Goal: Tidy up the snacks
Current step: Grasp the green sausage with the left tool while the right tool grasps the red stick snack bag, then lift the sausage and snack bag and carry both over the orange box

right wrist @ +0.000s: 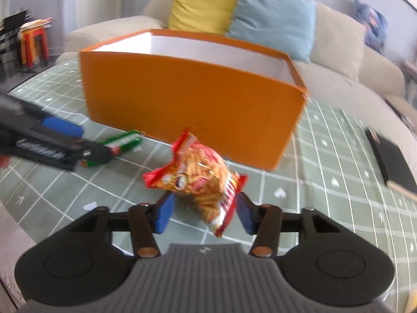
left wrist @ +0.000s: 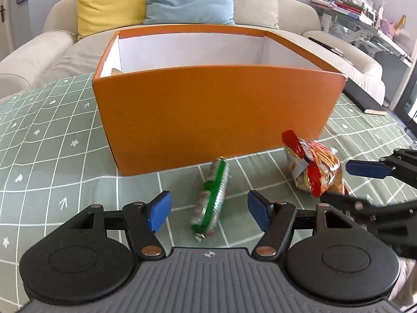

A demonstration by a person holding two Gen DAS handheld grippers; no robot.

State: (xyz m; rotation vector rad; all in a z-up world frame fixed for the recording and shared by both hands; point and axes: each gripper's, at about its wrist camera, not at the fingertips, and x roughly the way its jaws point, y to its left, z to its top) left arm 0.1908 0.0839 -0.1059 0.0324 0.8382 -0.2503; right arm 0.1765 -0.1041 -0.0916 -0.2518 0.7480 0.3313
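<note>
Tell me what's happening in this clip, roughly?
A person is tidying snacks off a green checked tablecloth toward an orange box. The left tongs are open around a green snack packet lying in front of the box, not yet pressing on it. The right tongs straddle a red-and-orange snack bag; the view is blurred, so whether they are actually gripping it is unclear. Both snacks are outside the box.

Black left gripper [left wrist: 209,212], blue-padded jaws
</note>
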